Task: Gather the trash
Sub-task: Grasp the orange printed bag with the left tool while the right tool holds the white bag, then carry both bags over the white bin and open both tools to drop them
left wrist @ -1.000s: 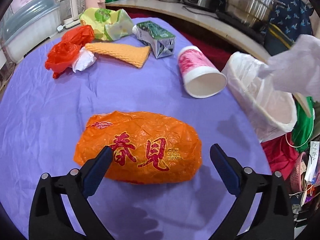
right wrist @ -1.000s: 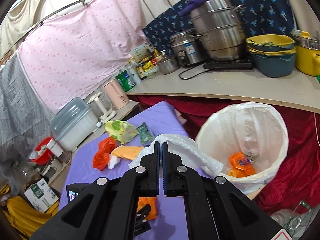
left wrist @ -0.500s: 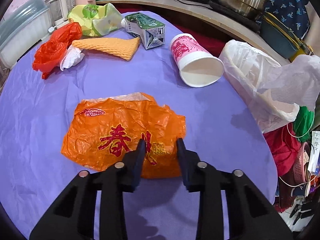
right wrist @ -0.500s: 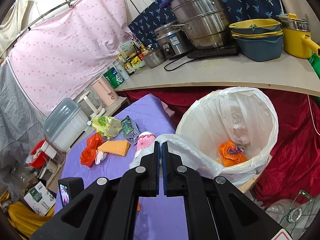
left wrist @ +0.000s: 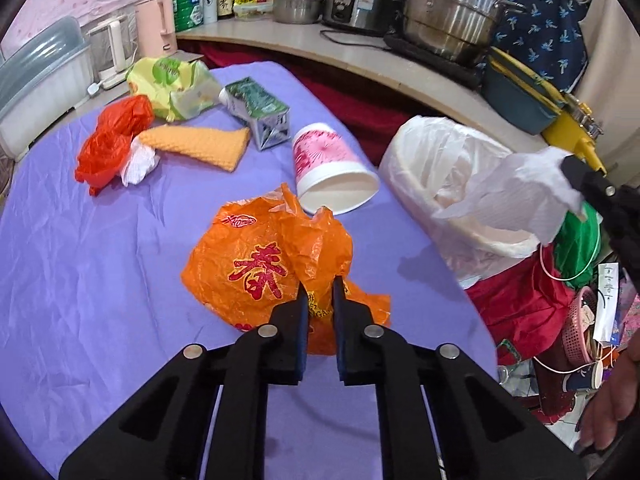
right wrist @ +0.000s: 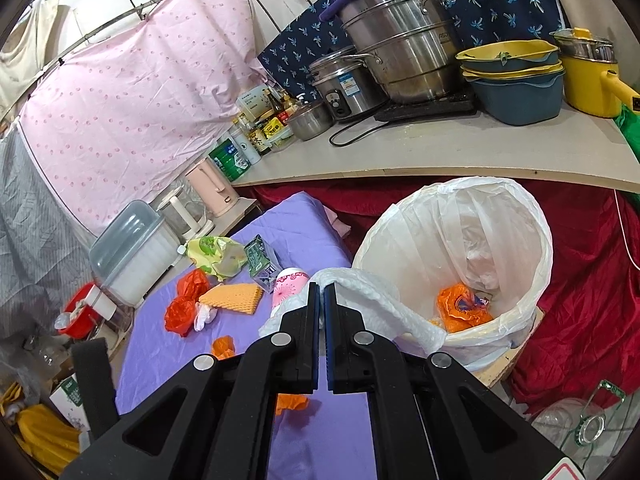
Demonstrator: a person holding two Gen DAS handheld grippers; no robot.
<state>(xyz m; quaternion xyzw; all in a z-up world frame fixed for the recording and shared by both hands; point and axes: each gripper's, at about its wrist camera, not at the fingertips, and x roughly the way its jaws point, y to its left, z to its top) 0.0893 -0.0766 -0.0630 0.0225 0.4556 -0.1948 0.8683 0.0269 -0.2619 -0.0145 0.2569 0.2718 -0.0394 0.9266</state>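
Observation:
My left gripper (left wrist: 319, 288) is shut on the orange plastic bag (left wrist: 264, 256) with red characters and lifts its near edge off the purple table (left wrist: 80, 260). My right gripper (right wrist: 321, 292) is shut on a white plastic wrapper (right wrist: 372, 304), which also shows in the left wrist view (left wrist: 516, 188), and holds it beside the rim of the white-lined trash bin (right wrist: 532, 220). The bin (left wrist: 404, 160) stands at the table's right edge and holds orange trash (right wrist: 460, 308).
On the table lie a pink-and-white paper cup (left wrist: 332, 168) on its side, a green carton (left wrist: 258, 112), an orange-yellow waffle cloth (left wrist: 200, 146), a red bag (left wrist: 112, 140) and a yellow-green pouch (left wrist: 172, 88). A counter with pots (left wrist: 448, 0) runs behind.
My left gripper closed on the orange bag and raised it, crumpling it. My right gripper carried the white wrapper closer to the bin's rim.

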